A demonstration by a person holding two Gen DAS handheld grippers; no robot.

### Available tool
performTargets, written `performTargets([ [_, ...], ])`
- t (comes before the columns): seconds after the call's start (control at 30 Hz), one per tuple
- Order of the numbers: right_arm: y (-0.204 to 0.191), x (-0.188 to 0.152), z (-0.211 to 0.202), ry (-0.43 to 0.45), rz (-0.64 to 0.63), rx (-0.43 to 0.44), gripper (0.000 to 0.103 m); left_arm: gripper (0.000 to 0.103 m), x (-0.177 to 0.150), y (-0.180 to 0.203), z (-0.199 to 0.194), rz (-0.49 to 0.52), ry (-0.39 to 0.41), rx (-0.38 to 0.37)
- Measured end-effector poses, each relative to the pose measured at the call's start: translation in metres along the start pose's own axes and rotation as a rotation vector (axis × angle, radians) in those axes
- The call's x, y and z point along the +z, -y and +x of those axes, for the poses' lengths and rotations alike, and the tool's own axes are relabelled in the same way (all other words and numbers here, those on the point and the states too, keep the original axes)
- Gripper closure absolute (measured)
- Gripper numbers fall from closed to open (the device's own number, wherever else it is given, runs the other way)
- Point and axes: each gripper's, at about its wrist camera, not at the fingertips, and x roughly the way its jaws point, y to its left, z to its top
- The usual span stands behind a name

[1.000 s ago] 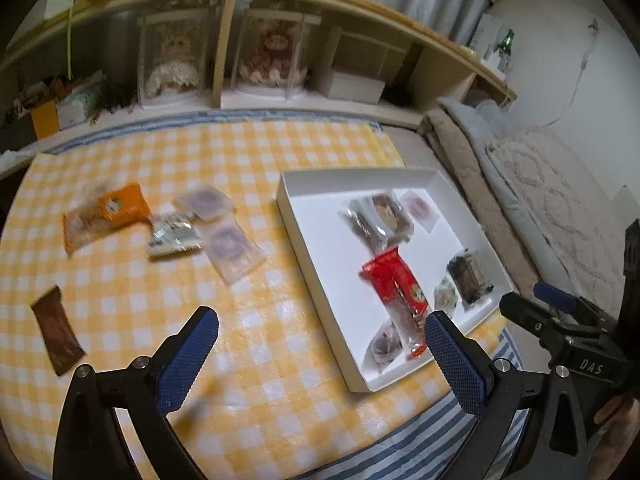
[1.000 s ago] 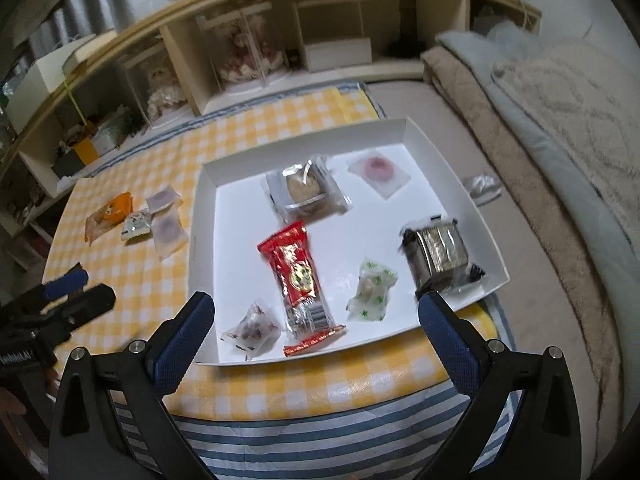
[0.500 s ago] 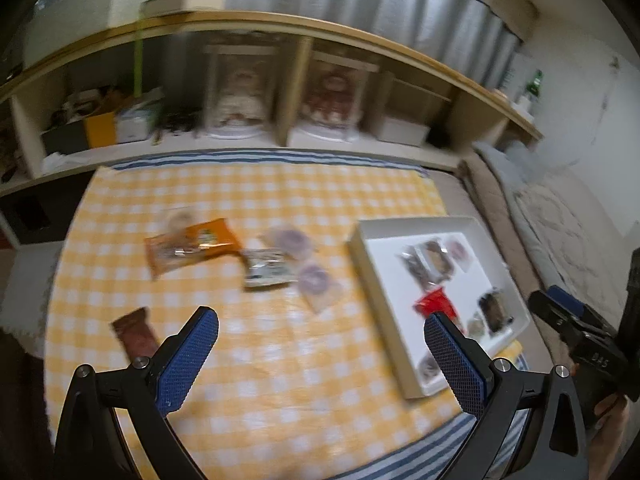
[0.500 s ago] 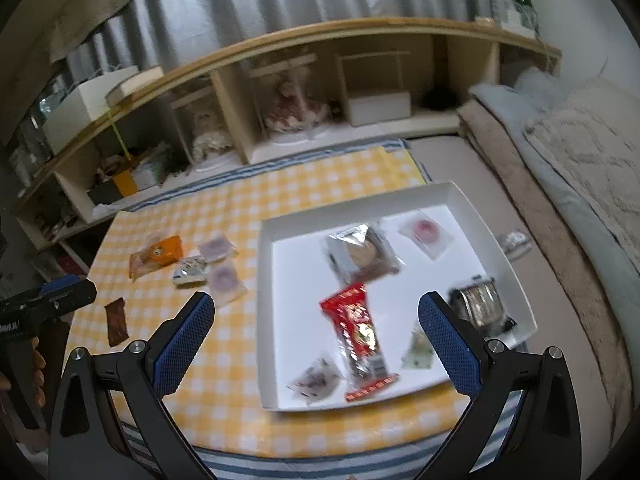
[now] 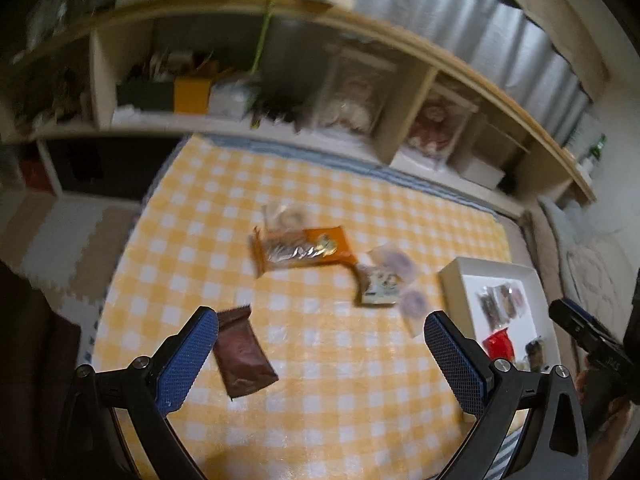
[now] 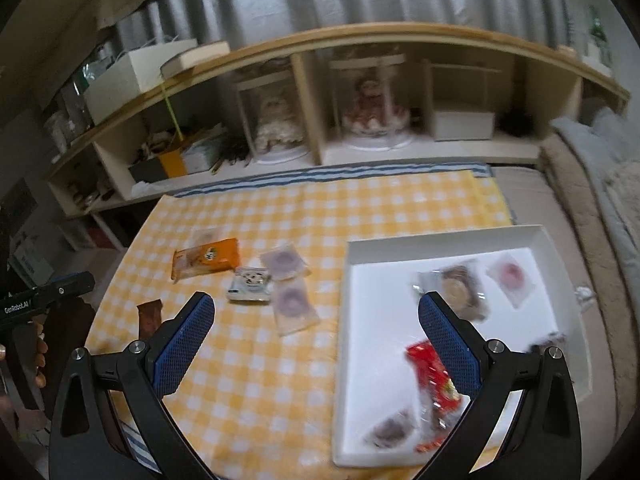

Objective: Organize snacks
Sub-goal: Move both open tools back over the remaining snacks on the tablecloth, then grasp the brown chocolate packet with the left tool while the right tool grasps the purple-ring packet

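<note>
Five wrapped snacks lie loose on the yellow checked counter [image 6: 360, 208], well apart from the white tray [image 6: 440, 242] at its right end, which already holds several packets, a red one [image 6: 434, 372] among them. Largest of the loose ones is the orange packet [image 5: 306, 250], with what may be a clear-wrapped biscuit just behind it, though blur makes that hard to confirm. Next comes the brown bar [image 5: 242, 354], lying alone near the counter's left edge. Then two clear pouches with purple sweets [image 6: 294, 304] sit touching a small white-and-green packet [image 6: 250, 290].

Both tools are empty. The left tool [image 5: 320, 360] hangs above the counter with its jaws spread wide, the brown bar just inside its left finger. The right tool [image 6: 316, 348] hovers likewise spread wide, between the loose cluster and the tray.

The likely trouble lies in the flat, slick wrappers: a closing finger could skid the brown bar toward the near edge rather than lift it. In the cluster, the touching pouches could be pinched together or one dragged along. A thin wrapper held only by its corner may slip free on the way to the tray.
</note>
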Motion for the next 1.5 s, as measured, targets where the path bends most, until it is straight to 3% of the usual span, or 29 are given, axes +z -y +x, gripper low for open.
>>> performTargets([
  [0.1,-0.006,0.004,0.03,-0.021,-0.011,0.007,0.0,0.0,0.0,-0.016,0.025,-0.084,-0.072,-0.013],
  [0.3,-0.015,0.005,0.081,-0.025,-0.056,-0.065,0.0,0.0,0.01,-0.045,0.078,-0.224,-0.174,0.029],
  [0.43,-0.027,0.005,0.102,0.002,-0.166,-0.03,0.0,0.0,0.01,-0.054,0.104,-0.258,-0.221,0.062],
  [0.57,-0.036,-0.002,0.132,-0.092,-0.228,0.019,0.0,0.0,0.005,-0.065,0.124,-0.293,-0.262,0.107],
  [0.67,-0.04,-0.011,0.154,-0.153,-0.272,-0.021,0.0,0.0,0.002,-0.07,0.14,-0.317,-0.28,0.134],
  [0.77,-0.039,-0.02,0.167,-0.203,-0.295,-0.031,0.006,0.0,0.001,-0.066,0.146,-0.301,-0.27,0.154],
  [0.83,-0.038,-0.023,0.173,-0.234,-0.303,-0.013,0.038,0.0,-0.001,-0.06,0.151,-0.269,-0.278,0.177],
  [0.87,-0.036,-0.025,0.176,-0.253,-0.307,-0.004,0.041,0.0,-0.002,-0.058,0.152,-0.254,-0.279,0.186],
  [1.1,-0.045,-0.048,0.186,-0.309,-0.403,-0.021,0.049,0.0,-0.012,-0.036,0.163,-0.128,-0.291,0.25],
  [1.27,-0.052,-0.06,0.179,-0.34,-0.409,0.003,0.051,0.001,-0.014,-0.036,0.162,-0.162,-0.258,0.229],
  [1.5,-0.07,-0.082,0.163,-0.387,-0.441,0.007,0.051,0.013,-0.017,-0.039,0.153,-0.155,-0.254,0.253],
])
